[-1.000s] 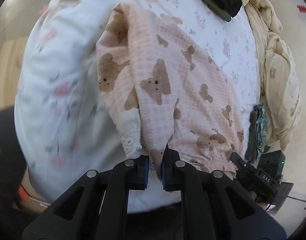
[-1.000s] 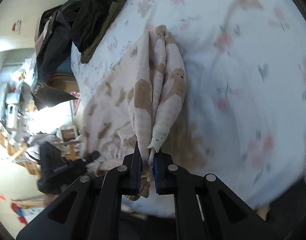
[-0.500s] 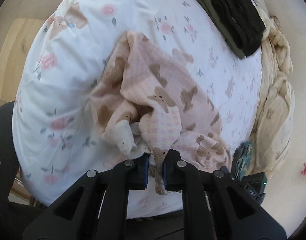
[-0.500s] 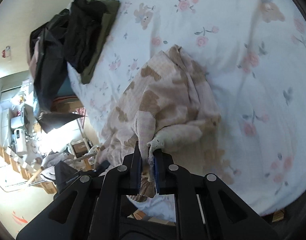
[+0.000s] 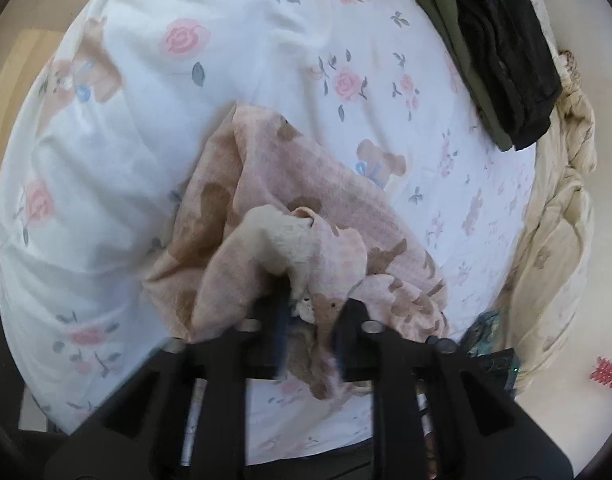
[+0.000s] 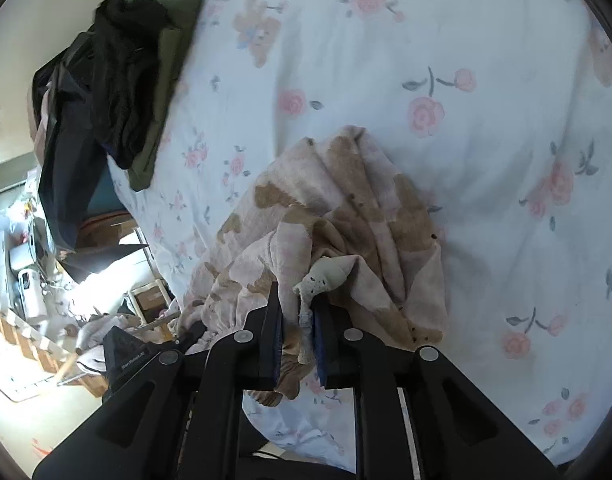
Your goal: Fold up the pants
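Pants point(image 5: 306, 216) lay bunched at lower centre of the bedsheet point(image 5: 226, 60), soft, light, limp (prone to slumping). Your left gripper point(image 5: 312, 336) and right gripper point(image 6: 298, 328) were both opening, hem cloth between the jaws. Take the cuffs or waistband. Open sheet above; dark clothes point(image 5: 502, 40) upper right.

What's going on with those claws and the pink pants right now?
Left gripper and right gripper opening, cloth between jaws. Pants bunched on bed. Dark clothes lie apart.
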Available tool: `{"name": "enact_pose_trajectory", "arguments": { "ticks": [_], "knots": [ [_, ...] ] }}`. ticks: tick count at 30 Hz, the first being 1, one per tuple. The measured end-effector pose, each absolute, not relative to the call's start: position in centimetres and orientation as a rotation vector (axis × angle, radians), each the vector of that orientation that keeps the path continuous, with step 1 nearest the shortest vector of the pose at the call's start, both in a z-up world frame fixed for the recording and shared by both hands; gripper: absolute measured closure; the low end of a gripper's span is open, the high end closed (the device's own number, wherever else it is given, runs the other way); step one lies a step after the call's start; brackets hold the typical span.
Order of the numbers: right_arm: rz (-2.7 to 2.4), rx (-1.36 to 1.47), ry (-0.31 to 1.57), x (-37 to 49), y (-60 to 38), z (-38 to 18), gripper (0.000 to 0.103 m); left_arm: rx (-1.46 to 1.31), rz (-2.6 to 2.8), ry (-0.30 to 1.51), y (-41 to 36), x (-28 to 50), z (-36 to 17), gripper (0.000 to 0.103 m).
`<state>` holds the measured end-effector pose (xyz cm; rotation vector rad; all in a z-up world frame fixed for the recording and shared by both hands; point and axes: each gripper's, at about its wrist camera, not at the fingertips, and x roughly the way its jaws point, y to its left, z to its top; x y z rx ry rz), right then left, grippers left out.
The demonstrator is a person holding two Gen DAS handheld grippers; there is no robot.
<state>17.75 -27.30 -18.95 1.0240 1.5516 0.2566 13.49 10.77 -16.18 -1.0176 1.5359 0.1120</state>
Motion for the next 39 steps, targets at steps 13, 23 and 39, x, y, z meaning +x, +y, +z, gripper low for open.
{"name": "enact_pose_trajectory", "arguments": {
  "ticks": [13, 23, 39],
  "knots": [
    [0.346, 0.893, 1.463, 17.8, -30.0, -15.0, 0.038, -0.699, 0.182, 1.348, 13.8, 11.7, -9.1, 0.034],
    [0.444, 0.154, 1.472, 10.3, -23.2, -13.2, 0.055, -0.122, -0.033, 1.553, 4.1, 6.3, -12.8, 0.033],
    [0.509, 0.285, 1.388, 16.1, -19.8, -13.8, 0.069, -0.143, -0.005, 1.432, 4.5, 15.1, -12.2, 0.033]
  ]
}}
